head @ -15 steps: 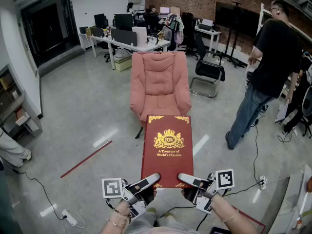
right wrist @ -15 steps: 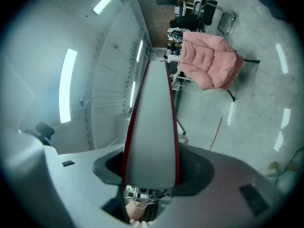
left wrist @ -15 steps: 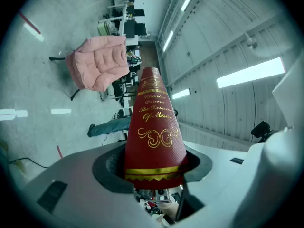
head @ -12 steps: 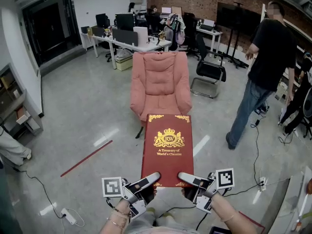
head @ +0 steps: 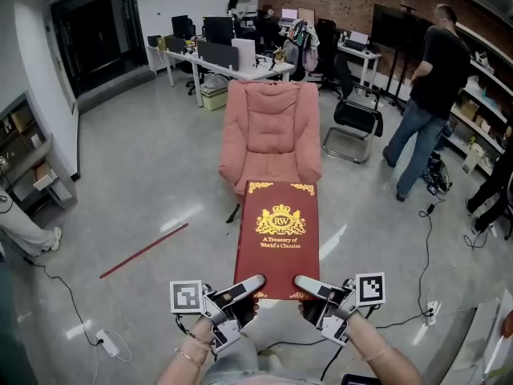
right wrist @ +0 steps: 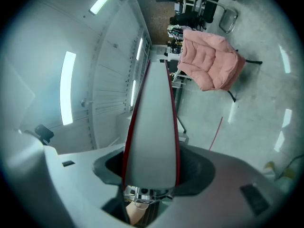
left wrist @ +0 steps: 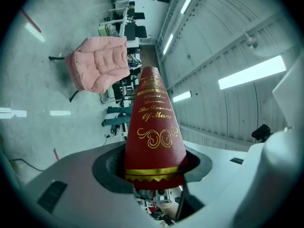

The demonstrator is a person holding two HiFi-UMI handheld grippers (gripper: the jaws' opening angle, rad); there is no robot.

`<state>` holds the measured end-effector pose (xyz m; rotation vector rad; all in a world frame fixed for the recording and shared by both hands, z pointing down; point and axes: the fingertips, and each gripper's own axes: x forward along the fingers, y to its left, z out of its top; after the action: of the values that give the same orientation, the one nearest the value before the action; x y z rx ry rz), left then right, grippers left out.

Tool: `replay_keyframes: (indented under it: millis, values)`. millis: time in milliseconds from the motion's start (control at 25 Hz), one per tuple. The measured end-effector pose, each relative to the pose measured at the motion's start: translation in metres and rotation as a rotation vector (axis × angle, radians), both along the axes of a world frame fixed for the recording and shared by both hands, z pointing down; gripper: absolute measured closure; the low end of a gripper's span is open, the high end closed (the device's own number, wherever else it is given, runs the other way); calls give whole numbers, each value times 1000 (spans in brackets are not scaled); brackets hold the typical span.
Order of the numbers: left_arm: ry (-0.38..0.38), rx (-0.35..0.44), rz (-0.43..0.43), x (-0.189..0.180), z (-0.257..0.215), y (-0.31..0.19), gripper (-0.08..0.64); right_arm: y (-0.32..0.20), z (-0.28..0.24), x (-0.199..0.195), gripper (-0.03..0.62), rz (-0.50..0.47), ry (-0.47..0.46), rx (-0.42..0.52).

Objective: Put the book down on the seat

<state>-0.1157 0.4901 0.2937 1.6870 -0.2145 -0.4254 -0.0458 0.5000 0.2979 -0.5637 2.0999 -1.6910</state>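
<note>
Between jaws of left gripper (head: 243, 290): near spine corner of book (head: 279, 239), pads clamped on covers. Right gripper (head: 311, 287) likewise closed on page-edge corner. Book flat, cover up, held out front over floor, short of pink seat (head: 268, 167).

Judged: thick hardback, stiff, heavy. Near-edge hold gives long lever, so far end may droop. Textured cover should grip fairly. Mid-length sides would be the safer hold.

Hands low, close together, grippers roughly level, pointing forward.

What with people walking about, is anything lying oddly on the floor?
A thin red strip lies askew on the floor left of the armchair, and a corded power strip lies loose nearby.
</note>
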Motion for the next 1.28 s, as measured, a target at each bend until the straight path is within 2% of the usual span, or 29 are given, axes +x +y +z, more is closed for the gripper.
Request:
replay_keyframes:
  millis: [280,520,1280]
  values:
    - [-13,-2,-3,11,9,-28,322,-29,10,11,341,-4,-8,-1]
    - [-17,-7,9,30,8,-78,322,-78,9,29,341,7,-18,-11]
    - [2,-42,59,4,21,-228,322,-225,20,1,341,45,5,-46]
